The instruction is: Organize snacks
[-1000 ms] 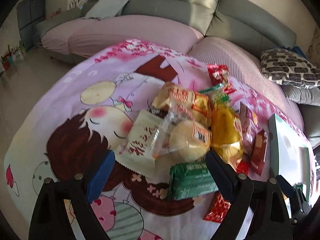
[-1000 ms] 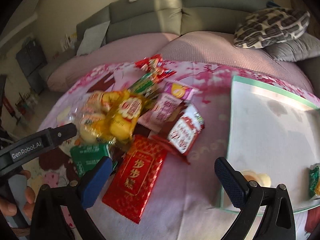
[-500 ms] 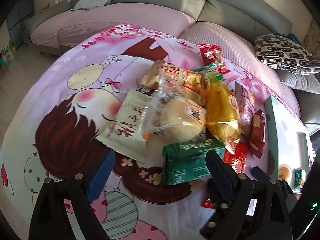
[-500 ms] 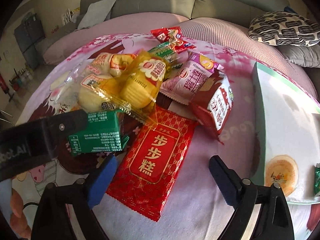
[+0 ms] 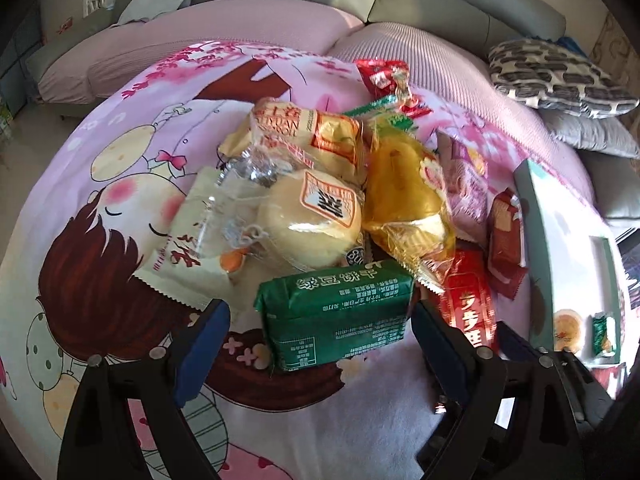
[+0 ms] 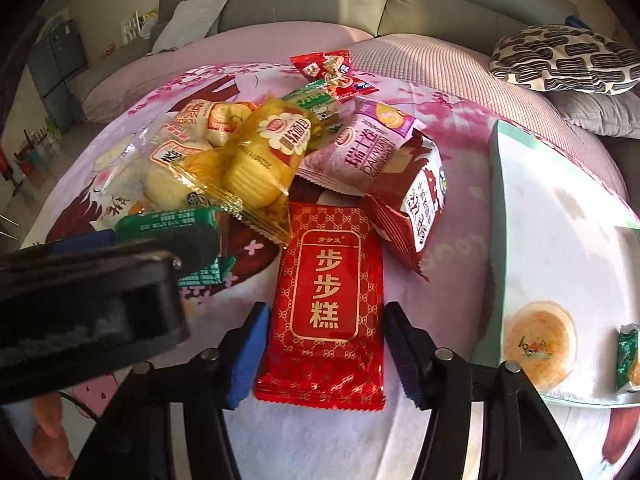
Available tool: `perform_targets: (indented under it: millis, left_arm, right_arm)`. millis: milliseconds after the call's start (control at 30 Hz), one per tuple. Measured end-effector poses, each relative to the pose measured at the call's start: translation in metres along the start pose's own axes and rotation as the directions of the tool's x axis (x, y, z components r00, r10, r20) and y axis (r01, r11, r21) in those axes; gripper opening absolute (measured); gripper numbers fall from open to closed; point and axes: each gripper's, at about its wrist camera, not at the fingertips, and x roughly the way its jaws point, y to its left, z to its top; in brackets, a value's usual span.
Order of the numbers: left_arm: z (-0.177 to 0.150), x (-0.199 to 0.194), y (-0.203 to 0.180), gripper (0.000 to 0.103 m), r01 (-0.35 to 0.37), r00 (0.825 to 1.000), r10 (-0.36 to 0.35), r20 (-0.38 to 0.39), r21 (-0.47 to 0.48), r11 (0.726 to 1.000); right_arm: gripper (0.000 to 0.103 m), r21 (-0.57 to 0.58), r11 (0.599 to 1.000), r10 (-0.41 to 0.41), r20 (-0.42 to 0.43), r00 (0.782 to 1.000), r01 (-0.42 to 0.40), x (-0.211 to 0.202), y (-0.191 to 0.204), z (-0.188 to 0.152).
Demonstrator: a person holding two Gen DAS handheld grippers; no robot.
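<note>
Red foil catches the sun where our right gripper (image 6: 324, 354) straddles the flat red cake packet (image 6: 326, 308), its 2 fingers spread wide and not yet touching the edges. Our left gripper (image 5: 320, 344) likewise stands released around the green bean-cake pack (image 5: 336, 314) at the near edge of the snack pile (image 5: 340, 208). We judge each was chosen because it lies outermost (nothing rests on either). The white tray (image 6: 560, 240) waits just beside the pile, already carrying 2 small items.
</note>
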Motion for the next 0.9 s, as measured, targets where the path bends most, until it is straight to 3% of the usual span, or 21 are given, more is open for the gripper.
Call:
perform_targets:
  millis: [267,333,600,733,900]
  left_arm:
    - [-0.001,0.011,-0.004,0.088,-0.026,1.0,0.026,-0.006,-0.008,1.0]
    - [-0.001,0.011,-0.005,0.073,-0.005,1.0,0.005,-0.002,-0.01,1.0]
    - [0.001,0.011,-0.009,0.07,-0.017,1.0,0.017,0.002,0.004,1.0]
    - [0.001,0.009,-0.009,0.07,-0.021,1.0,0.021,0.004,0.005,1.0]
    - [0.001,0.003,-0.006,0.07,-0.026,0.999,0.026,0.018,-0.002,1.0]
  right_arm:
    - [0.057,-0.002,1.0,-0.002,-0.002,1.0,0.002,0.001,-0.002,-0.002]
    - [0.057,-0.004,1.0,-0.006,-0.002,1.0,0.006,0.001,-0.001,-0.002]
    - [0.057,0.001,1.0,-0.004,0.001,1.0,0.004,0.001,0.0,-0.004]
    - [0.049,0.038,0.999,0.009,0.01,1.0,-0.01,0.0,-0.004,-0.003]
    - [0.048,0.073,0.997,0.037,0.016,0.999,-0.038,-0.002,-0.01,-0.002]
